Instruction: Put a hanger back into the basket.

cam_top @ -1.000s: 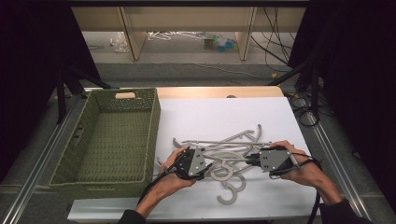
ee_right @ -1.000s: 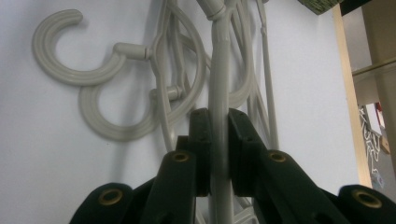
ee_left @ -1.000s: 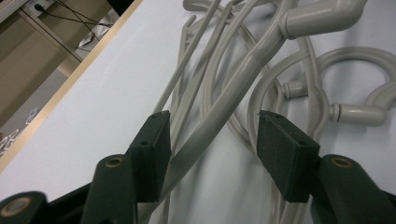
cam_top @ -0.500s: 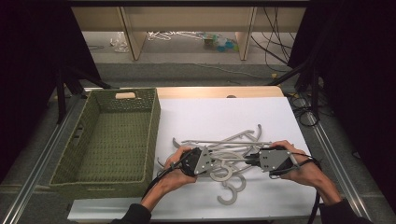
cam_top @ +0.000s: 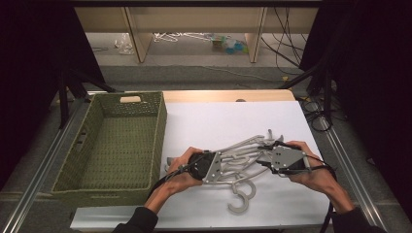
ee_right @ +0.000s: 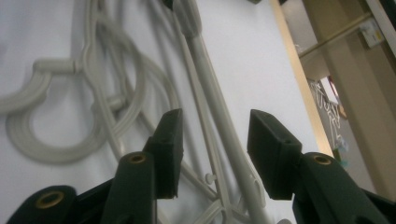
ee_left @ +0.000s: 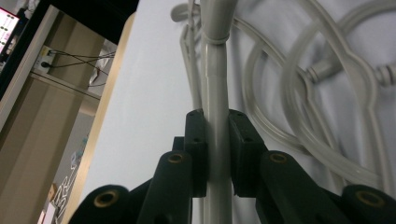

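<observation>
Clamping on a grey hanger arm [ee_left: 215, 93], the left gripper [ee_left: 216, 140] is sitting low centre in its own view, both jaws pressed flat against the arm from either side. Right gripper [ee_right: 212, 149] is hanging released, jaws spread wide with a hanger bar running up between them, not touching either jaw as far as I can tell. From the high view, the pile of grey hangers [cam_top: 243, 165] is lying tangled on the white table [cam_top: 218, 121], lower centre of frame, between the two hands. Left gripper [cam_top: 214, 165] is sitting at the pile's left end, right gripper [cam_top: 267, 154] at its right end. One hook [cam_top: 241, 199] is poking out toward the bottom edge. Green woven basket [cam_top: 65, 170] is standing at frame left, just beside the white top, nothing visible inside it.
</observation>
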Action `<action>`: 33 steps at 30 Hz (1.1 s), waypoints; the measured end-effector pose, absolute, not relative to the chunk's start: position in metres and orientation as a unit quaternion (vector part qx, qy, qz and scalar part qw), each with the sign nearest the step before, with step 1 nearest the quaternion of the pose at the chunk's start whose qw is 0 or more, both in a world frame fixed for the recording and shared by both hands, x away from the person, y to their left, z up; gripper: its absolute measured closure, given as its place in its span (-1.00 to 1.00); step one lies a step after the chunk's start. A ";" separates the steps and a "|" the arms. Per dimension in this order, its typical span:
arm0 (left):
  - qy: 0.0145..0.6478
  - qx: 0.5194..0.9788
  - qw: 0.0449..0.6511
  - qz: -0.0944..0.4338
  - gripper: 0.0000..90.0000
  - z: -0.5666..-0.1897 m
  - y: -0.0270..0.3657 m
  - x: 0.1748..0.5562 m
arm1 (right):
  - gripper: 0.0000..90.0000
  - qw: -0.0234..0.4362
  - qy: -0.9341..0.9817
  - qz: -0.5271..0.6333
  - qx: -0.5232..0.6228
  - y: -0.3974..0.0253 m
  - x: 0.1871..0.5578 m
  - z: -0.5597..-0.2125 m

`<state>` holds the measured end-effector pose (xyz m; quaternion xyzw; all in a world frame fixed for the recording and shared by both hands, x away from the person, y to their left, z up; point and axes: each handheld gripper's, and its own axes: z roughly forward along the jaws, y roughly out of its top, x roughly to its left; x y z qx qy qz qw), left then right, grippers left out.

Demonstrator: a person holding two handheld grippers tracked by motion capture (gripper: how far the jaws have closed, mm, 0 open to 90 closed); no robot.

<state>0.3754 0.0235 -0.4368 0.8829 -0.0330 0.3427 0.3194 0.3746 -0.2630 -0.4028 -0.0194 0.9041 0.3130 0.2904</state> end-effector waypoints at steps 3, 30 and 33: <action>-0.027 0.879 0.321 0.352 0.76 -0.424 0.024 0.380 | -0.02 0.320 0.880 0.348 0.043 -0.266 0.375 -0.395; 0.317 0.774 0.542 0.079 0.76 -0.336 0.090 0.374 | -0.36 0.272 0.832 0.462 0.144 -0.264 0.345 -0.382; 0.334 0.763 0.548 0.078 0.76 -0.329 0.106 0.372 | -0.37 0.253 0.832 0.473 0.142 -0.261 0.339 -0.385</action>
